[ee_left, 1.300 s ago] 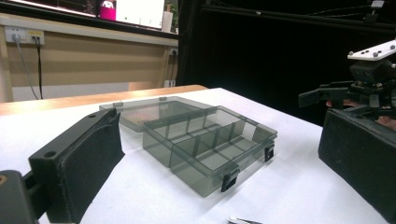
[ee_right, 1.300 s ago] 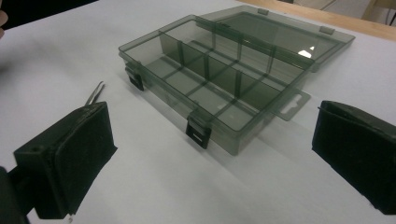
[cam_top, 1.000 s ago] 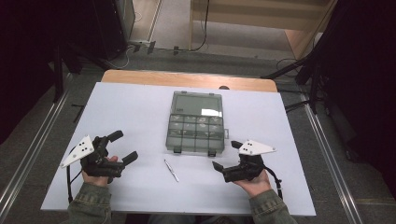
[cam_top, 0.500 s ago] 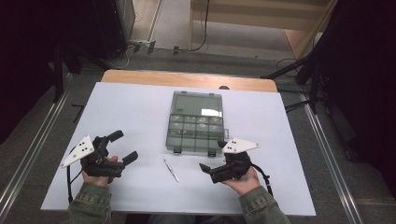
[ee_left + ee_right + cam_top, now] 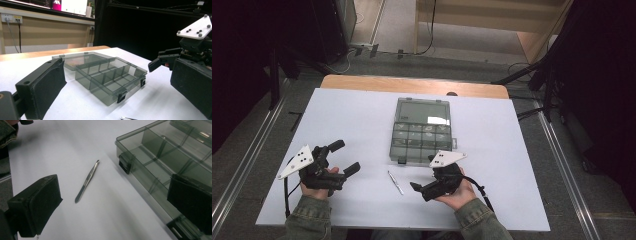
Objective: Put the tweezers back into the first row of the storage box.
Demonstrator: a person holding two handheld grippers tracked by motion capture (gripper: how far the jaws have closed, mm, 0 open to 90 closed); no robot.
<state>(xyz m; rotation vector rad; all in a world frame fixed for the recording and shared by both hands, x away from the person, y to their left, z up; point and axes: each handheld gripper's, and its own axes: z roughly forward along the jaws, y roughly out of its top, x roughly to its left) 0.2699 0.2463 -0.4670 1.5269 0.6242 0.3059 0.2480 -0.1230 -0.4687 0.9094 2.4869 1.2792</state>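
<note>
A smoky clear compartment box (image 5: 421, 159) lies open at the table's centre, its lid folded back flat. Thin metal tweezers (image 5: 395, 182) lie on the white table just in front of its near left corner. My right gripper (image 5: 422, 176) is open, right beside the tweezers and aimed left at them. Its own view has the tweezers (image 5: 87, 181) lying ahead of the open right gripper (image 5: 113, 195), with the box (image 5: 145, 185) to the right. My left gripper (image 5: 346, 156) rests open at the front left. Its view looks across at the box (image 5: 100, 87) and the right gripper (image 5: 160, 62).
The white table (image 5: 362, 115) has a wooden strip (image 5: 412, 85) along its far edge. Metal rails (image 5: 242, 165) run along both sides on the floor. The box compartments look empty from here.
My right gripper has moved left and turned toward the tweezers, from beside the box's near right corner. The left gripper, box and tweezers have stayed put.
</note>
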